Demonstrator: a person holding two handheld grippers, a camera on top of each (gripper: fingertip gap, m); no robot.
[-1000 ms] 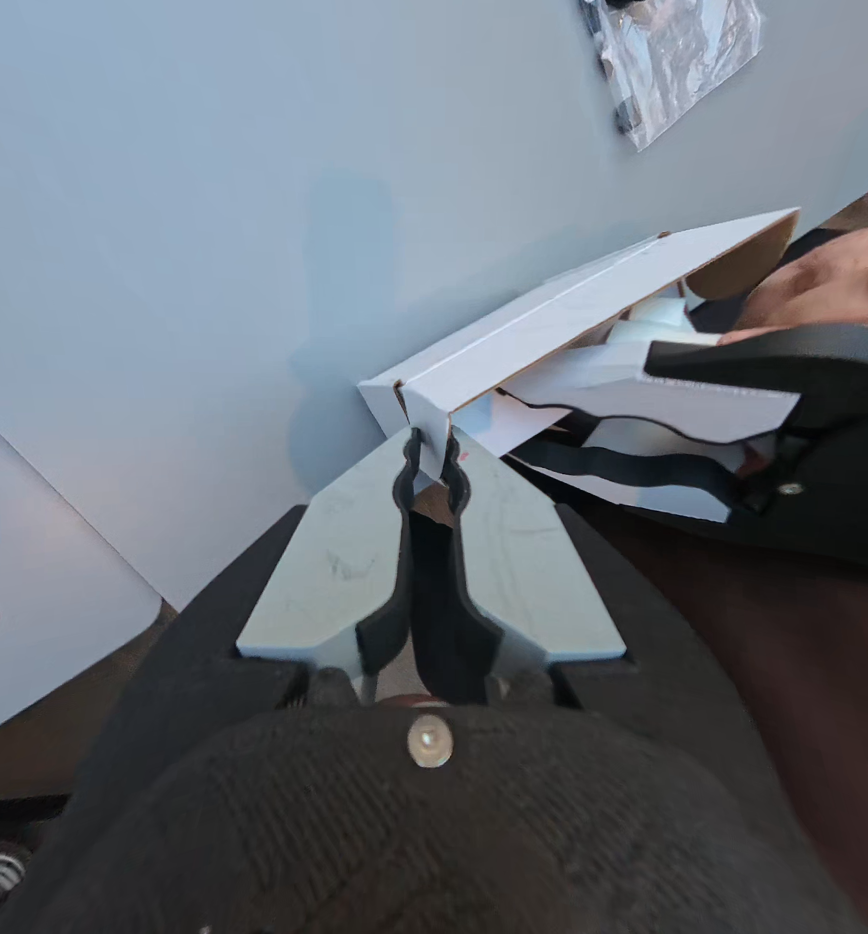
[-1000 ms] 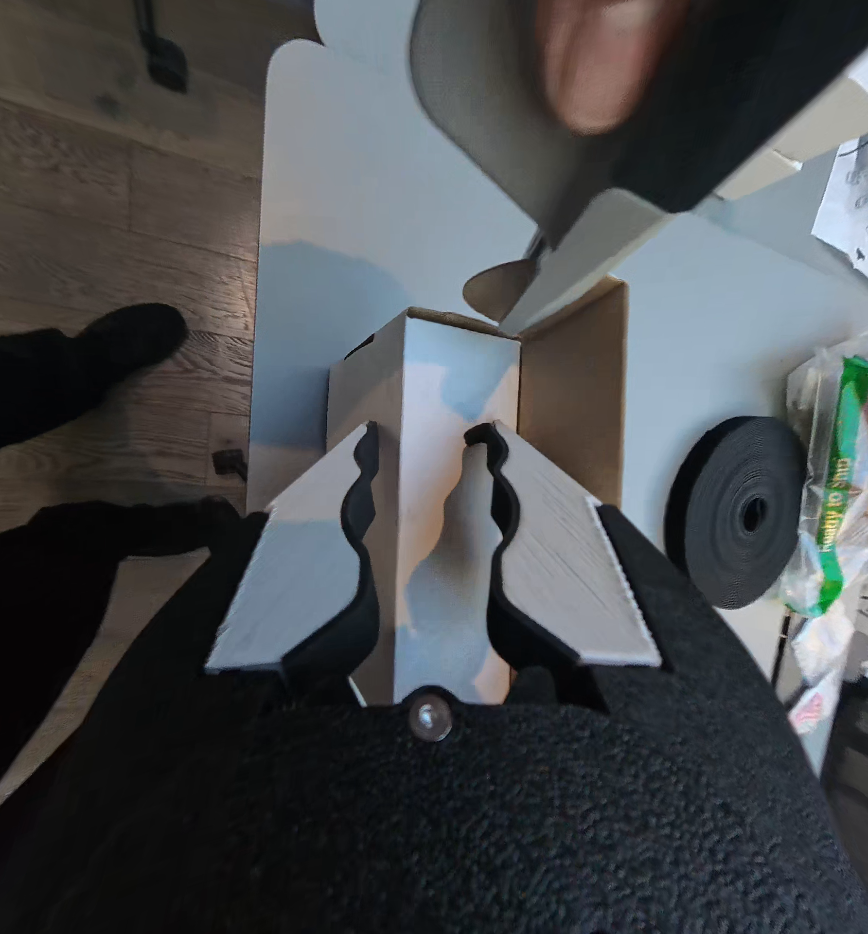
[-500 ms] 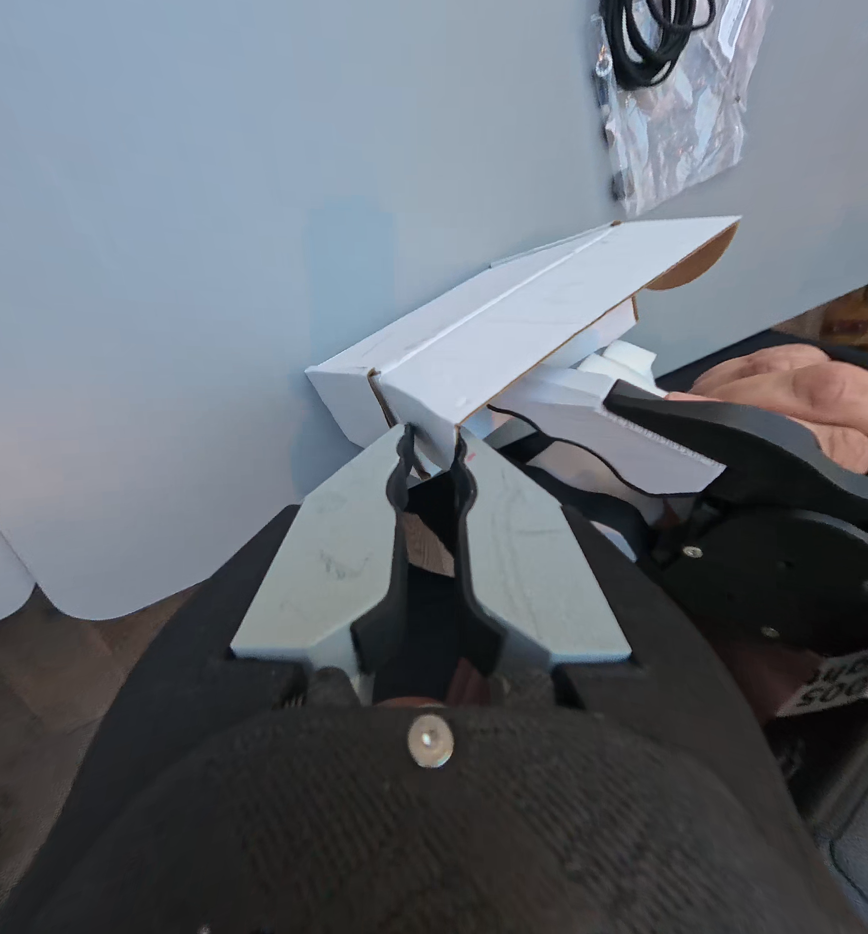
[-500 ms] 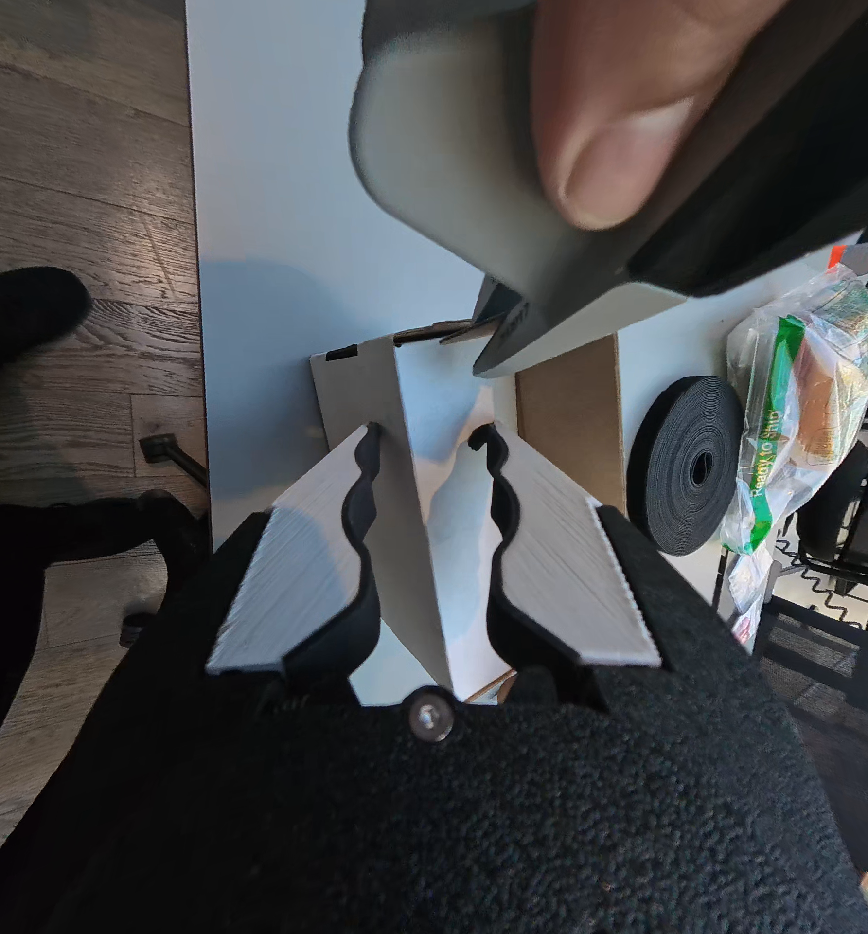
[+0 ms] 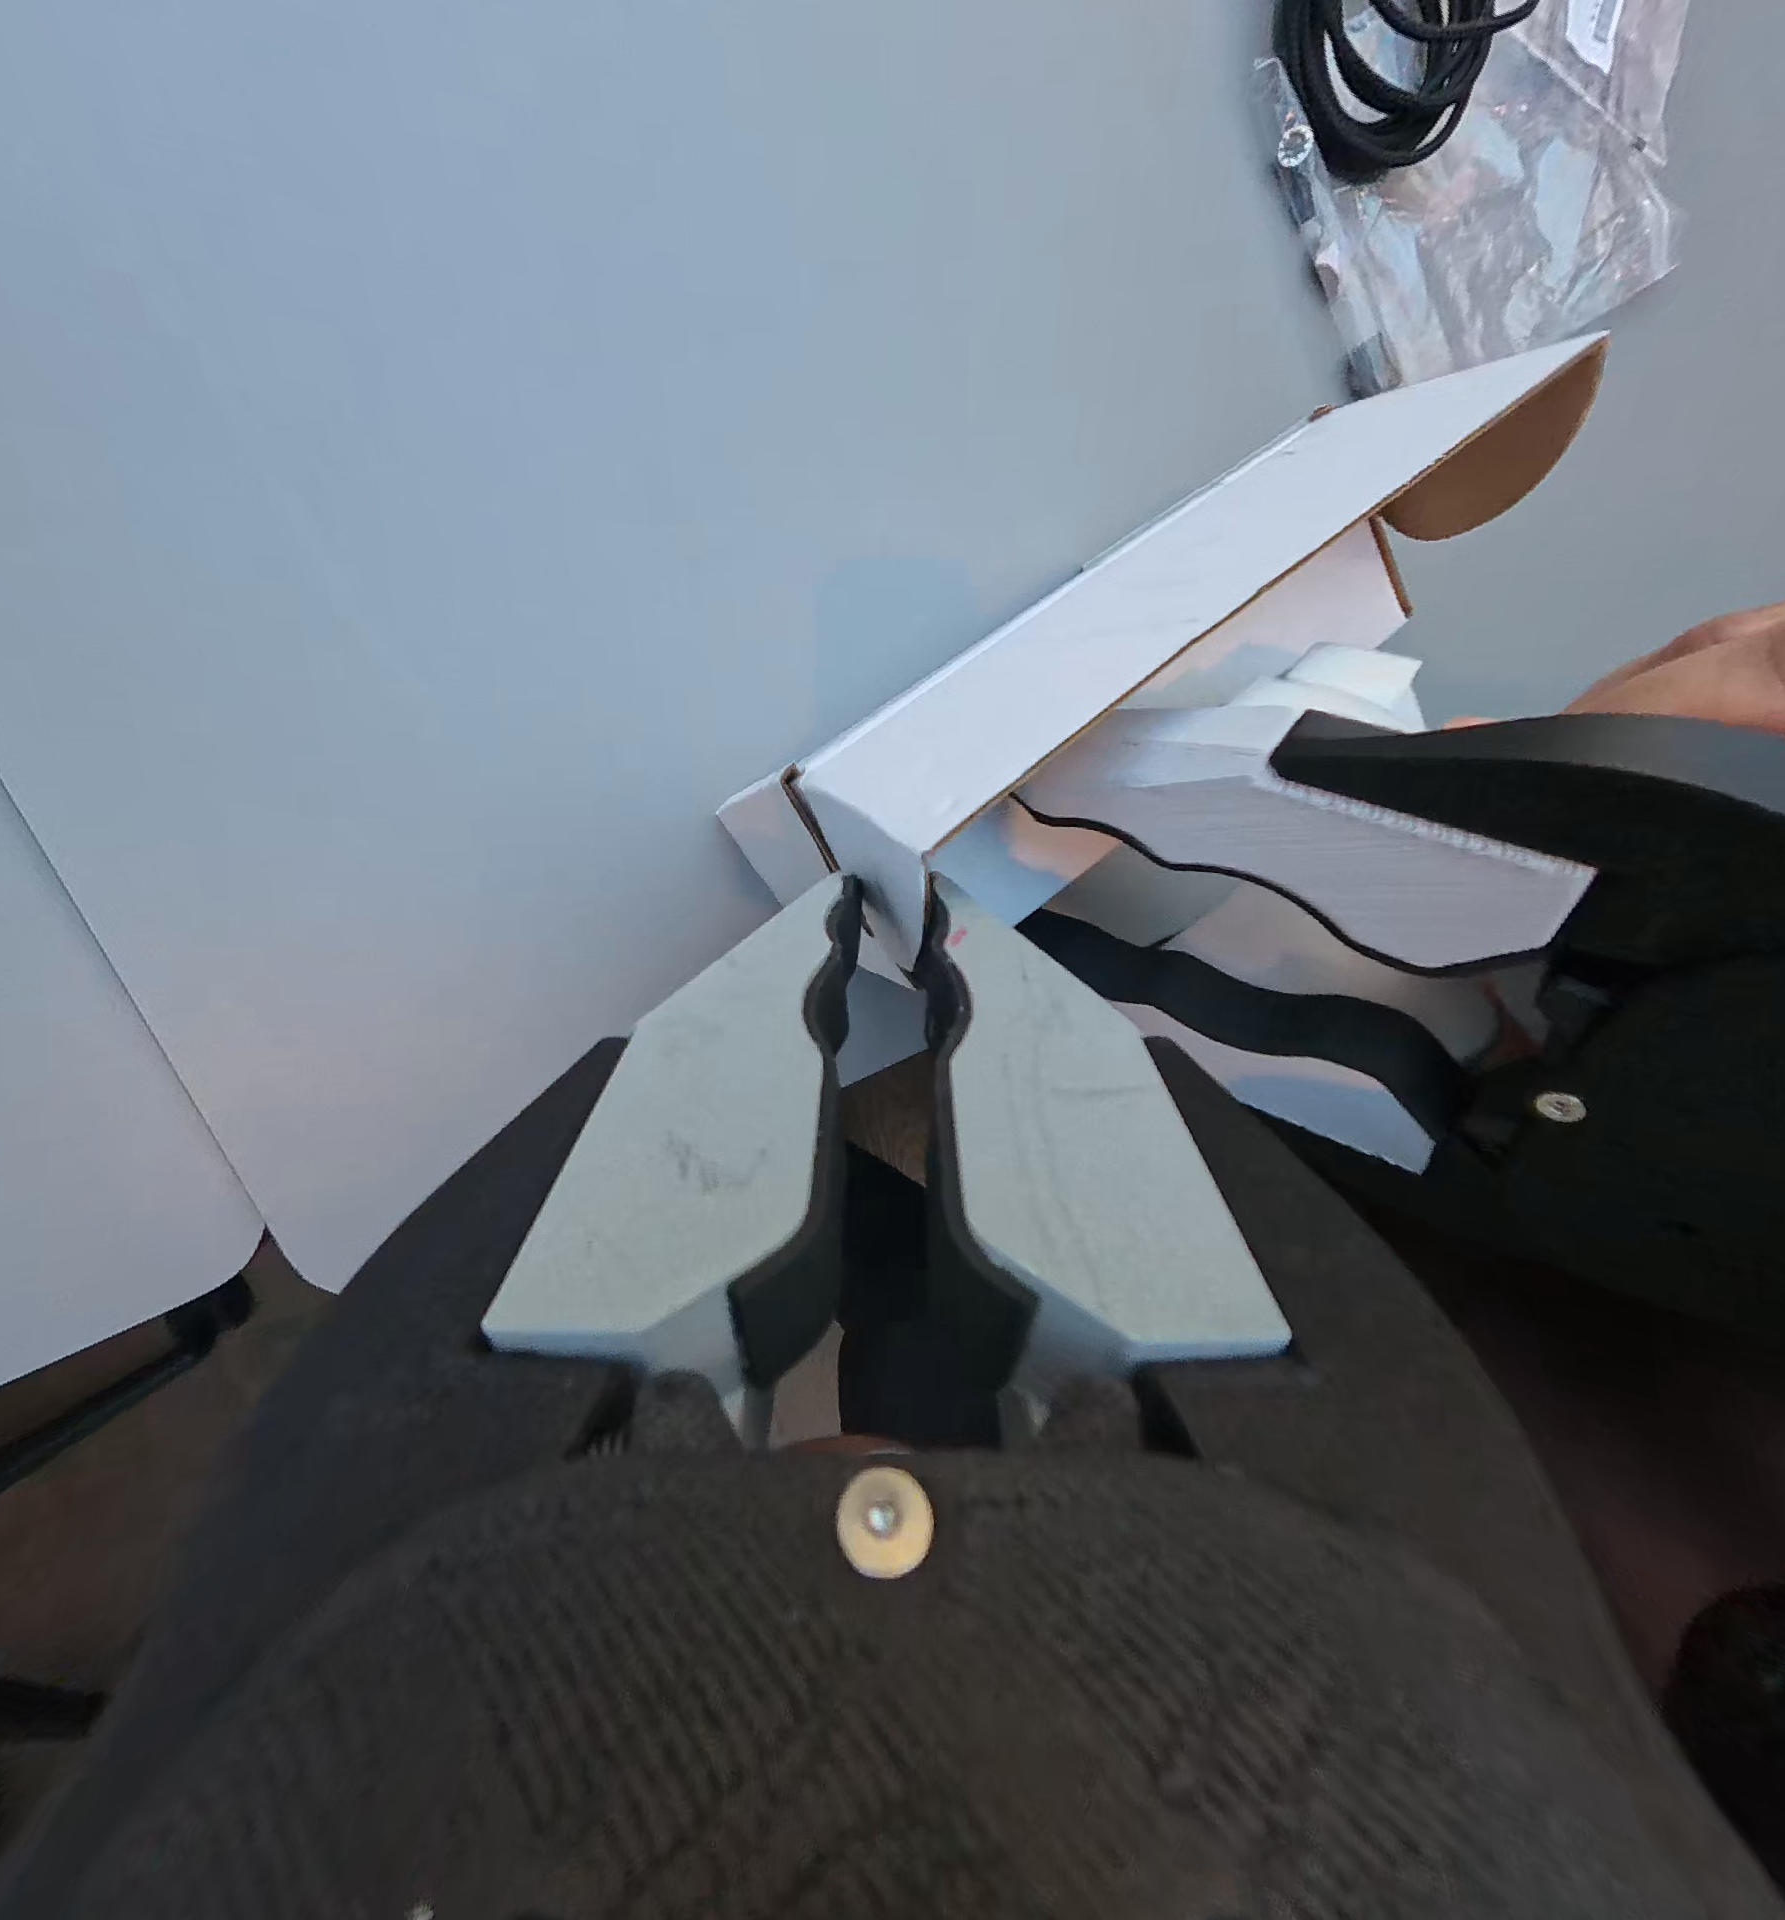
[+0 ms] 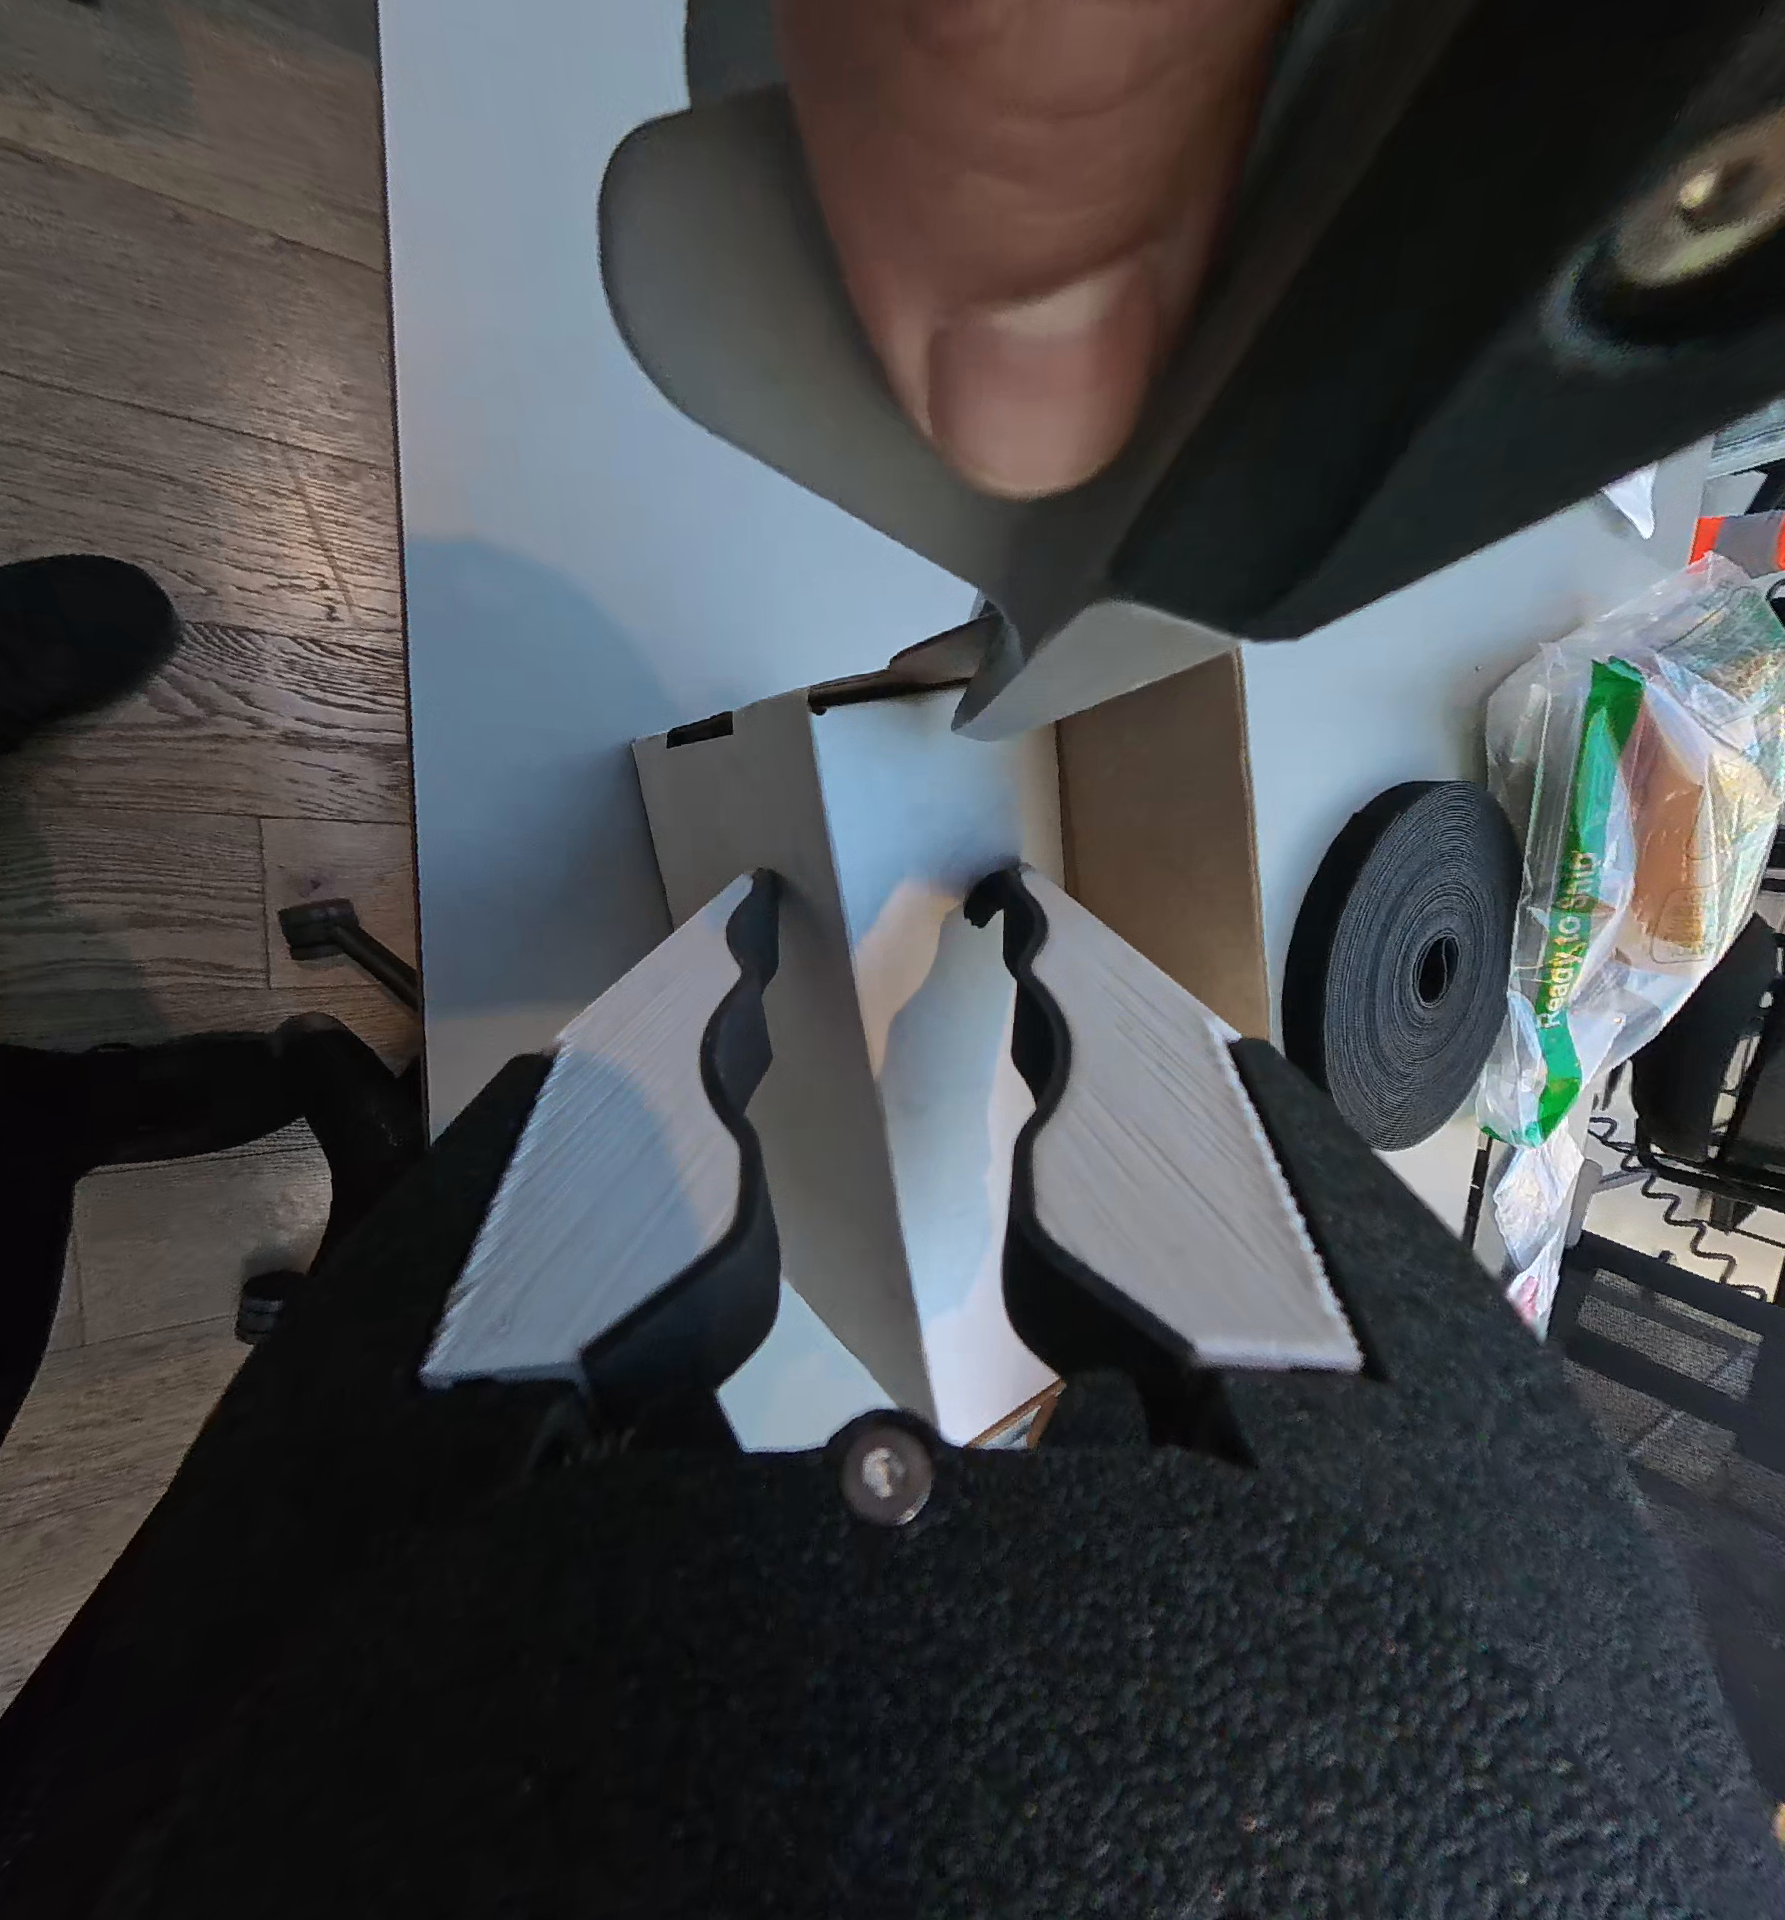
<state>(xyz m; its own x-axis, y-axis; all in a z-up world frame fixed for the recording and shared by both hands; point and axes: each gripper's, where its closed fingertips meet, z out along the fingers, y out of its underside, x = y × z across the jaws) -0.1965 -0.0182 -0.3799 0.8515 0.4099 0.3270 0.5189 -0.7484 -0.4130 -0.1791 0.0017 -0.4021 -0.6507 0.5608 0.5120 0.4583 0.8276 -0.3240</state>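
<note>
Left hand-held gripper (image 5: 890, 914) clenched on white box (image 5: 1096, 665) corner; right hand-held gripper (image 6: 877, 894) spread, box interior hidden.

Printed writing shows in only two places, and its wording is not repeated here. White lettering runs along the green band of a clear plastic bag (image 6: 1594, 935) at the right end of the tabletop (image 6: 576, 540). A small printed label sits on the clear packet (image 5: 1490, 156) holding a coiled black cable.
</note>
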